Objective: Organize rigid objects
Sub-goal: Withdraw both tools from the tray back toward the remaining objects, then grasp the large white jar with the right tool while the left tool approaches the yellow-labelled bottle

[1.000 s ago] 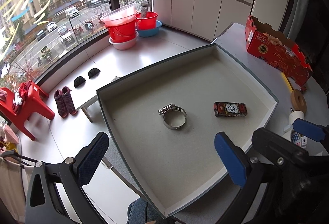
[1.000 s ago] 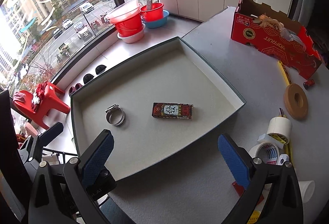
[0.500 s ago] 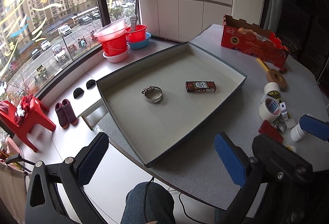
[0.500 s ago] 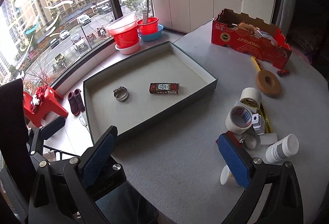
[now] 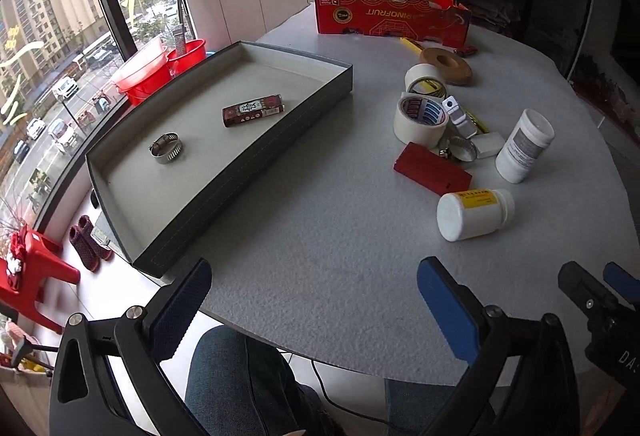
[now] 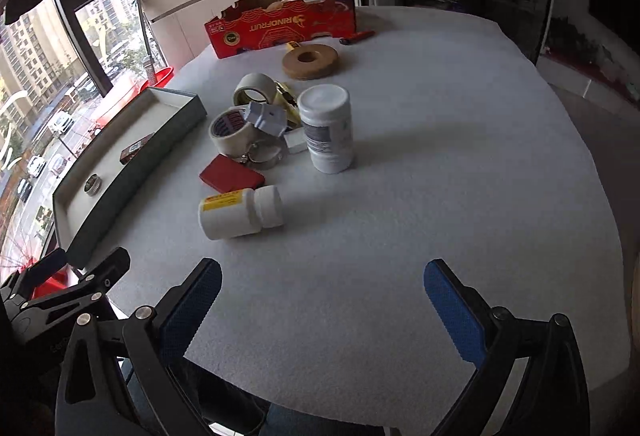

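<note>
A grey tray (image 5: pixel 280 140) (image 6: pixel 120 188) on the table holds a metal hose clamp (image 5: pixel 166 148) (image 6: pixel 93 183) and a dark red card box (image 5: pixel 253 110) (image 6: pixel 136 147). Right of it lies a cluster: a white bottle on its side (image 5: pixel 474 214) (image 6: pixel 240 212), an upright white bottle (image 5: pixel 525 145) (image 6: pixel 329 128), a flat red box (image 5: pixel 432 174) (image 6: pixel 231 174), tape rolls (image 5: pixel 420 120) (image 6: pixel 232 128) and a second clamp (image 6: pixel 262 154). My left gripper (image 5: pixel 316 300) and right gripper (image 6: pixel 322 300) are open and empty, above the table's near edge.
A red cardboard fruit box (image 5: pixel 392 16) (image 6: pixel 280 24) stands at the back of the table, with a wooden ring (image 5: pixel 446 65) (image 6: pixel 310 61) and a lighter (image 6: pixel 358 35) in front. Red basins (image 5: pixel 148 76) and a red stool (image 5: pixel 28 268) stand by the window at left.
Both grippers have pulled back and swung right, away from the tray. The cluttered right part of the table has come into view. Both stay open and empty.
</note>
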A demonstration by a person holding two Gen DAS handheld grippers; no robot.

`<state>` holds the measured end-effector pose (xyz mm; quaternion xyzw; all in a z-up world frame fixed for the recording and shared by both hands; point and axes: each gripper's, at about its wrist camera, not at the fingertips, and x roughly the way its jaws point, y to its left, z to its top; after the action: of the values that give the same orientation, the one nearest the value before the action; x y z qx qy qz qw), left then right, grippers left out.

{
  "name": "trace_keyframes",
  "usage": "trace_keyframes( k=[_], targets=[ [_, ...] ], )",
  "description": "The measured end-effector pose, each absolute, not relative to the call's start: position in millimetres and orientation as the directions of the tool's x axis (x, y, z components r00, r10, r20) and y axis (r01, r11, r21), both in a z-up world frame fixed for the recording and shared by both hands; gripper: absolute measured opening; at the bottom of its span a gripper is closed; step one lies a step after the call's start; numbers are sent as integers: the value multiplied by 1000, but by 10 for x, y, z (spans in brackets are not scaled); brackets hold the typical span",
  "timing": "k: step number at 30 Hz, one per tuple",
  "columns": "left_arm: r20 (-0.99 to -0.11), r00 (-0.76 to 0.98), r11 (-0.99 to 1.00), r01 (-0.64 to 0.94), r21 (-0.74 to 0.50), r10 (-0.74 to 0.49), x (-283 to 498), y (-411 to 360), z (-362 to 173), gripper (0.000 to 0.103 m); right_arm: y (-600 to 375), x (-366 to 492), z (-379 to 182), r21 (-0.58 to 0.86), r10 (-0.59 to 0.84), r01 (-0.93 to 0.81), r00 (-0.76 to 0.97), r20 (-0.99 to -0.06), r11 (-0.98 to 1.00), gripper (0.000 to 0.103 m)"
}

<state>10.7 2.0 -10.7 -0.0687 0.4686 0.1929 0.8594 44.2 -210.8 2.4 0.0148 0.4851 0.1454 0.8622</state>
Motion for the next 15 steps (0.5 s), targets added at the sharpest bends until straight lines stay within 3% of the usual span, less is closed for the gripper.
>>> trace_keyframes(
  k=[6, 15],
  targets=[
    [-838, 495, 933, -355, 47, 231, 471, -446, -140, 103, -2610, 494, -109, 198, 220, -98, 483, -847, 975, 102],
    [-828, 495, 936, -339, 95, 263, 941, -906, -345, 103, -2967, 513, -156, 195, 193, -46, 478, -857, 980, 102]
  ],
)
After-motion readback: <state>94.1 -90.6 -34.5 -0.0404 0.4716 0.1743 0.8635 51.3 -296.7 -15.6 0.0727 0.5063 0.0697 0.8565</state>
